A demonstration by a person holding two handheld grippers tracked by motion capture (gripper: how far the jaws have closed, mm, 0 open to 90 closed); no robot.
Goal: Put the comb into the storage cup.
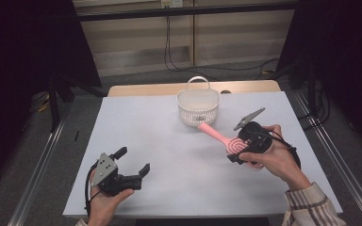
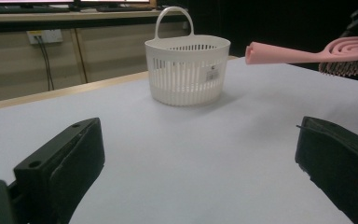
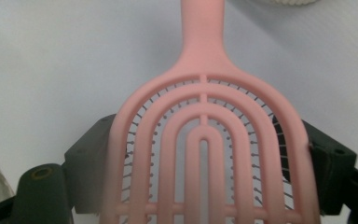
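White table (image 1: 160,141), empty slotted basket (image 1: 198,106)

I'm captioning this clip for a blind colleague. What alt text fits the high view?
The right hand-held gripper holds a pink hairbrush by its head above a white table, the handle pointing toward a white basket at the far edge. The left hand-held gripper sits open and empty near the front left.

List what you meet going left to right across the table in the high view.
left gripper, open and empty → white basket → pink hairbrush → right gripper, clamped on the brush's head.
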